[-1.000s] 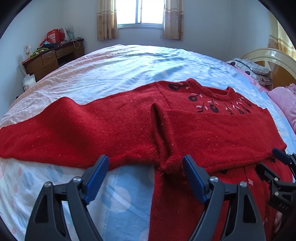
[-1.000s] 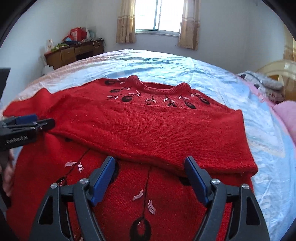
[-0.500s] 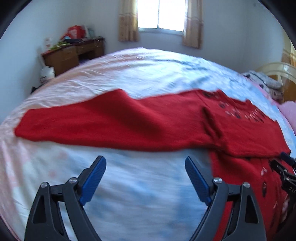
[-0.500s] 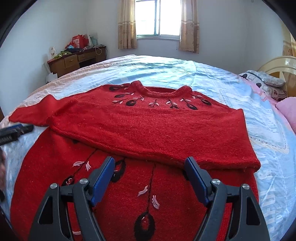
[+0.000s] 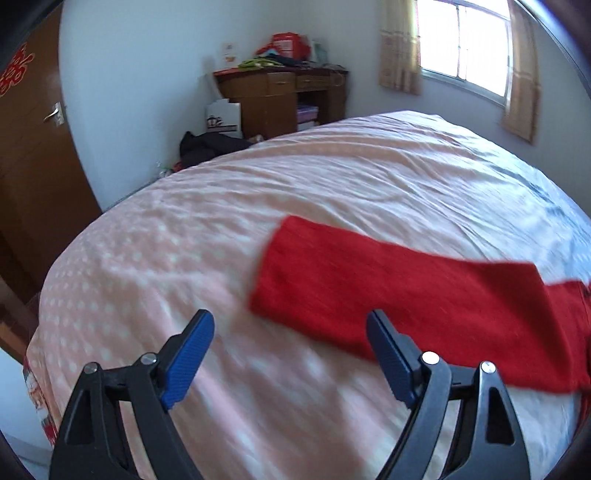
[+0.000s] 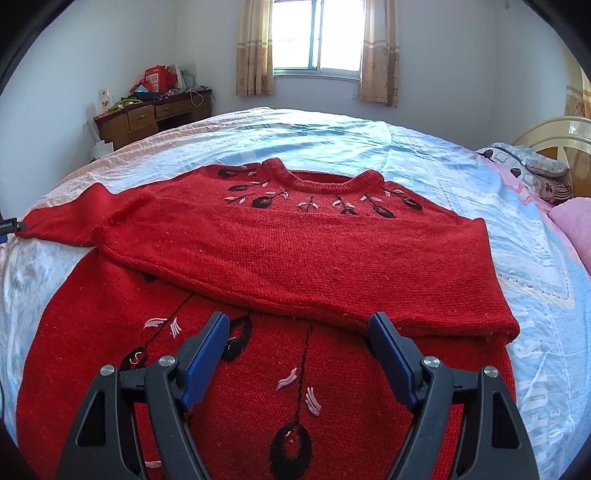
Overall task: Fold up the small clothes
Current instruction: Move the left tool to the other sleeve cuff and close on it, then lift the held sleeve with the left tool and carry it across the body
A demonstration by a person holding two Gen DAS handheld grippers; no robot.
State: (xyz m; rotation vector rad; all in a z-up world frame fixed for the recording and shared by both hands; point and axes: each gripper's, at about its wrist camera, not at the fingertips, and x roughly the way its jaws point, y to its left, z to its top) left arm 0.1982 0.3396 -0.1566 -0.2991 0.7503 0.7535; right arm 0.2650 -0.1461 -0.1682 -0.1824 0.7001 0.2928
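Observation:
A red knit sweater with black and pink flower embroidery lies flat on the bed. Its right sleeve is folded across the chest. Its left sleeve stretches out flat over the pink sheet, cuff end toward the bed's left side. My left gripper is open and empty, hovering just short of the cuff. My right gripper is open and empty above the sweater's lower front. A tip of the left gripper shows at the far left edge in the right wrist view.
The bed has a pink and blue sheet. A wooden desk with clutter stands by the far wall, a brown door on the left. Pillows and a headboard lie at the right. A window is behind.
My left gripper has swung left along the outstretched sleeve, from the sweater's armpit out to the cuff. My right gripper has stayed above the lower front, drawing back slightly.

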